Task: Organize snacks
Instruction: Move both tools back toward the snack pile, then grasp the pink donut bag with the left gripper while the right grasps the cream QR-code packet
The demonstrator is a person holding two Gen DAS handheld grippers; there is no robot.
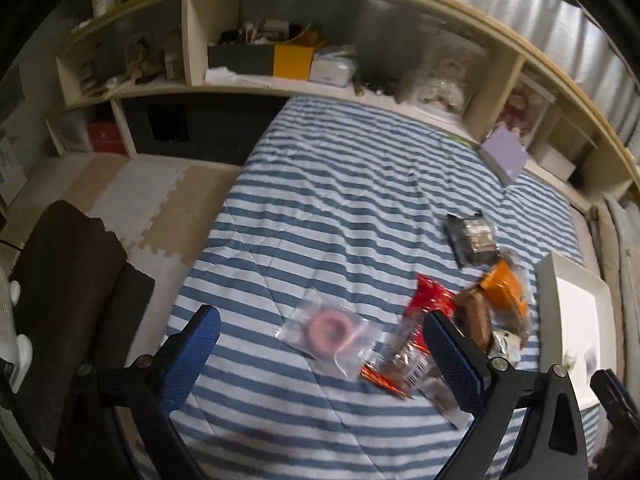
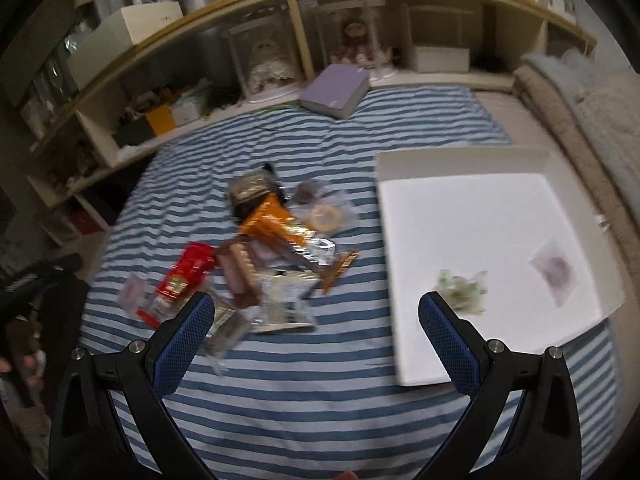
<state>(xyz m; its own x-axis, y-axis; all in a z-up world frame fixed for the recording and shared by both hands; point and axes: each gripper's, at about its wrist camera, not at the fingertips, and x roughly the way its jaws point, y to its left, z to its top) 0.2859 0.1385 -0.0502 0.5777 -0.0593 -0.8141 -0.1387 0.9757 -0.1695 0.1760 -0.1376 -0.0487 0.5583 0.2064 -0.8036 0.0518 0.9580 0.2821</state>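
A home bedroom is shown: a bed is covered by a blue-and-white striped quilt [image 1: 340, 184], cream wooden cubby shelves [image 1: 192, 32] are filled with boxes and dolls, and beige interlocking foam floor mats [image 1: 160, 204] are laid alongside.

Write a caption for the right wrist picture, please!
Open right tongs hover over a snack pile beside a white box on a striped blanket.

Snack pile [image 2: 272, 248] — beside white box [image 2: 472, 152]
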